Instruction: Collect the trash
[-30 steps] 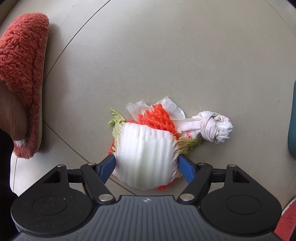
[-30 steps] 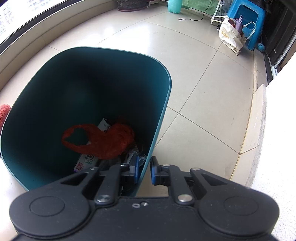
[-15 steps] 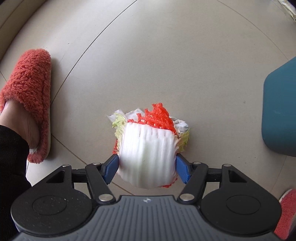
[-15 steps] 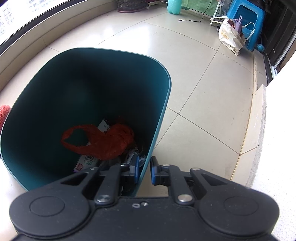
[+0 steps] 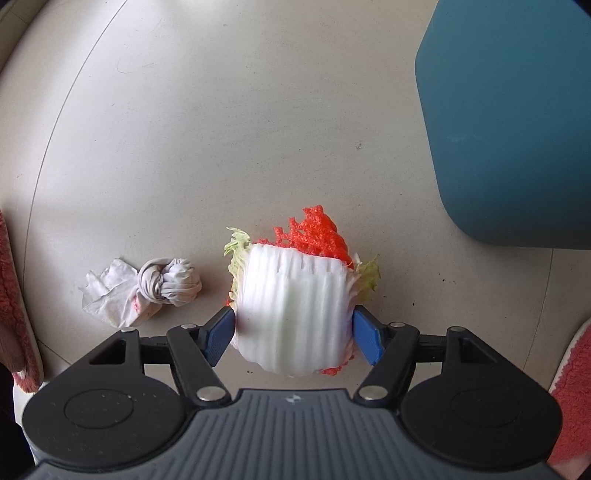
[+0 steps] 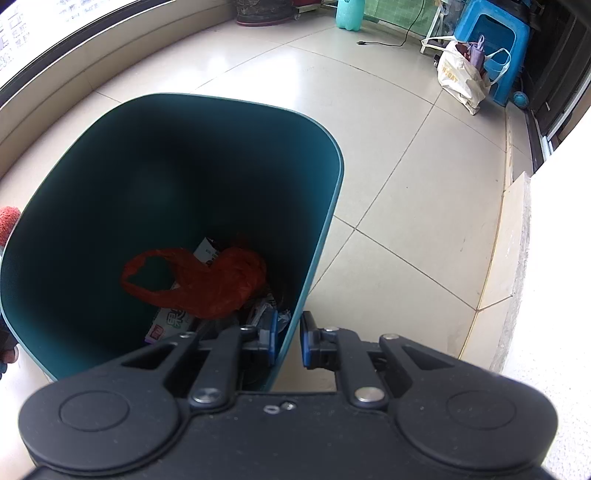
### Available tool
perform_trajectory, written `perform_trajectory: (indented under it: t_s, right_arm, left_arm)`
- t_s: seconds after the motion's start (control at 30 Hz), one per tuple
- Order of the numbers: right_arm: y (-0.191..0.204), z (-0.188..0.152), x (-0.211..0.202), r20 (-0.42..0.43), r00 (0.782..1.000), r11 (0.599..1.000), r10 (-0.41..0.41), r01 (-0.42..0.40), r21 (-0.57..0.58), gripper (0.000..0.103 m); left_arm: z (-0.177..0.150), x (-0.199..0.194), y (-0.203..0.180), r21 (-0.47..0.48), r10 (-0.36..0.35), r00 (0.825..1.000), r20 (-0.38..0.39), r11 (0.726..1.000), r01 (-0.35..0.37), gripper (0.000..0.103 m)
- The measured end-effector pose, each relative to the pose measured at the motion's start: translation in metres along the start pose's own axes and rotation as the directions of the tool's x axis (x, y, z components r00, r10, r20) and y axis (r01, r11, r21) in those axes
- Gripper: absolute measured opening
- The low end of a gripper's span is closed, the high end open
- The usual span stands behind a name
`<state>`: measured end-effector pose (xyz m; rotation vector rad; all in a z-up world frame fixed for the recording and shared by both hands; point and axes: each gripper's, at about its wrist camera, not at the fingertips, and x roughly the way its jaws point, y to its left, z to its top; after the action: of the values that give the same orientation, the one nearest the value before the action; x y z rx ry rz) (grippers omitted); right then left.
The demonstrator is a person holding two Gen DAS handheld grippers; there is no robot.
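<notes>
My left gripper [image 5: 293, 334] is shut on a bundle of white cabbage leaf [image 5: 295, 310] with orange foam netting [image 5: 317, 232] behind it, held above the tiled floor. A knotted white tissue [image 5: 147, 291] lies on the floor to its left. The teal trash bin [image 5: 517, 122] stands at the upper right of the left wrist view. My right gripper [image 6: 288, 338] is shut on the near rim of the teal bin [image 6: 325, 229], one finger inside and one outside. Inside lie a red plastic bag [image 6: 207, 280] and paper wrappers [image 6: 170, 321].
Red fluffy slippers sit at the left edge [image 5: 14, 317] and right edge [image 5: 572, 387] of the left wrist view. Far across the floor stand a blue stool [image 6: 498, 48], a white shopping bag [image 6: 461, 77] and a teal bottle [image 6: 349, 13]. A stone ledge [image 6: 517, 236] runs along the right.
My left gripper has lifted the cabbage and netting and swung right toward the bin. The knotted tissue stayed on the floor and now shows to the left. The right gripper has not moved.
</notes>
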<state>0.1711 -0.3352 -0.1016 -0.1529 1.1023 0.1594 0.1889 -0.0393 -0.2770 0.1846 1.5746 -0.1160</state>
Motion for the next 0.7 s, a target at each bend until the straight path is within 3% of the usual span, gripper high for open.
perform_trajectory:
  t_s: [0.2,0.43,0.57,0.7]
  right_arm:
    - [-0.001,0.0,-0.001,0.002,1.0,1.0,0.007,-0.007,0.004,0.012]
    - [-0.006,0.0,-0.001,0.003,1.0,1.0,0.012,-0.012,0.007,0.012]
    - [-0.007,0.0,-0.001,0.003,1.0,1.0,0.012,-0.012,0.008,0.012]
    - [-0.007,0.0,-0.001,0.003,1.0,1.0,0.011,-0.011,0.004,0.012]
  left_arm:
    - [0.004,-0.007,0.031,-0.092,-0.148,0.989,0.02,0.984,0.15,0.073]
    - [0.001,0.008,0.027,-0.084,-0.161,0.987,0.0,0.983,0.161,0.073]
    - [0.0,0.019,0.01,-0.023,-0.078,0.997,-0.017,0.997,0.077,0.073]
    - [-0.002,0.022,0.017,-0.064,-0.094,0.996,-0.004,0.994,0.094,0.063]
